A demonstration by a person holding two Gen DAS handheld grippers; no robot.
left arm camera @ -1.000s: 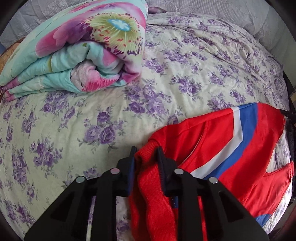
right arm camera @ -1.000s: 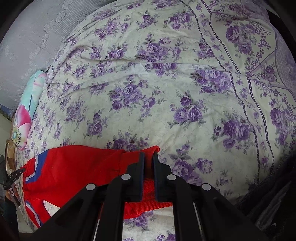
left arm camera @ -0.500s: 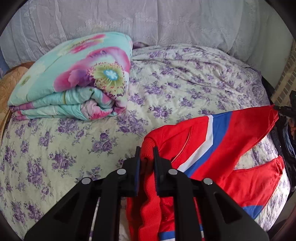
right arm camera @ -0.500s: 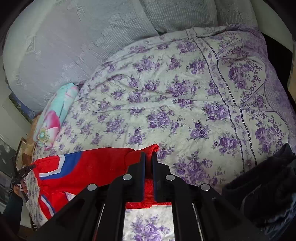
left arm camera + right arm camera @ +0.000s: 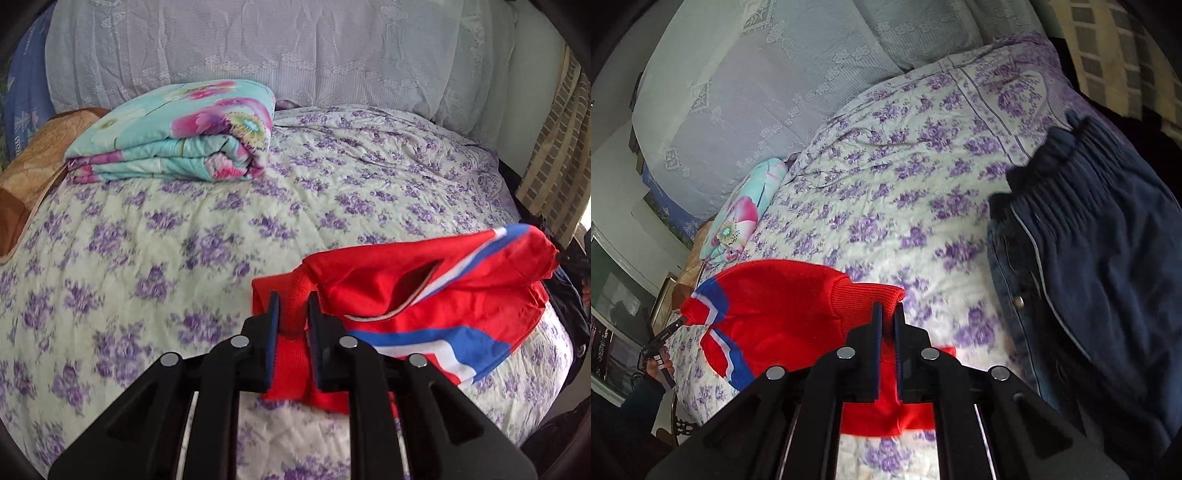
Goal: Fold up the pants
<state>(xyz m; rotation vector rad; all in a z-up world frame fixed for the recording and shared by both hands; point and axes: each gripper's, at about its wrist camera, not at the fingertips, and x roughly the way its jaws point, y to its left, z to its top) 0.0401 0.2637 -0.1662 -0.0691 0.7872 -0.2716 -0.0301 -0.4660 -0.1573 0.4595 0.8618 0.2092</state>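
Note:
The red pants with blue and white stripes hang stretched above the purple-flowered bed sheet. My left gripper pinches the red ribbed waistband at one corner; its jaws are opening slightly, with the cloth still pressed between the pads. In the right wrist view my right gripper is shut on the other end of the ribbed waistband, and the pants sag away to the left. The legs droop under both grippers and are partly hidden by them.
A folded floral quilt lies at the far left of the bed beside a brown pillow. Dark blue clothes are piled at the bed's right side. A lace-covered headboard stands behind.
Both grippers have drawn back and up with the waistband. The pants have lifted off the sheet and now hang bunched between them, and more of the headboard shows.

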